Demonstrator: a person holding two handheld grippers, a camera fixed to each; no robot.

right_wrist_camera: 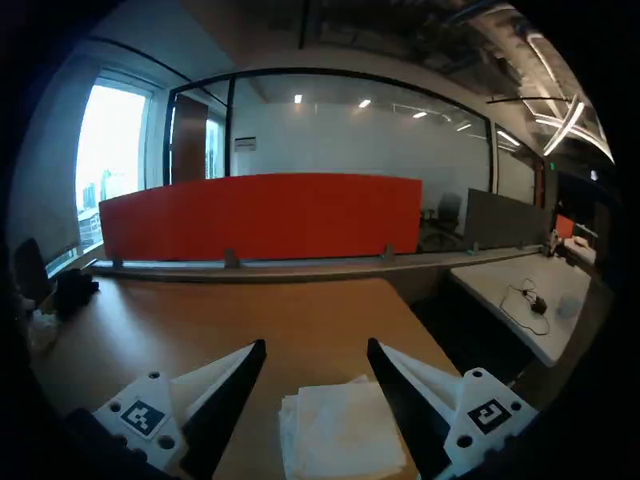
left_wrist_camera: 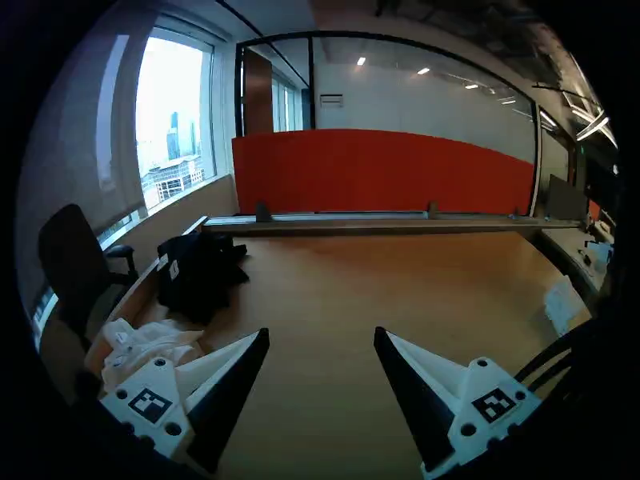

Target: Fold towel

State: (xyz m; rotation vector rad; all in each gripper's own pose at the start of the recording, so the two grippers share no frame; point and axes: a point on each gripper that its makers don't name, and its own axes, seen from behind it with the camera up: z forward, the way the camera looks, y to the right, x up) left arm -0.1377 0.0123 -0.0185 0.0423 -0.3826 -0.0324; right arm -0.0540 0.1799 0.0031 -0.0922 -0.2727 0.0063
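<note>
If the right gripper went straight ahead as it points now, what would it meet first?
Probably the red partition panel across the wooden desk; the folded white towel lies lower, under the open right gripper. Depth is unclear.

Open-plan office. Landmark: long red desk divider panel (left_wrist_camera: 376, 172).
- In front of it: broad light-brown wooden desktop (left_wrist_camera: 360, 296).
- Behind it: black-framed glass partition wall (left_wrist_camera: 416, 96), small recessed ceiling lights (left_wrist_camera: 422, 71) beyond.
- To its left: tall window (left_wrist_camera: 172, 128) onto city high-rises; black office chair with armrests (left_wrist_camera: 72, 264).
- To its right: grey desk screen (right_wrist_camera: 500, 220); white desk (right_wrist_camera: 496, 284) bearing a thin black cable (right_wrist_camera: 524, 308).
</note>
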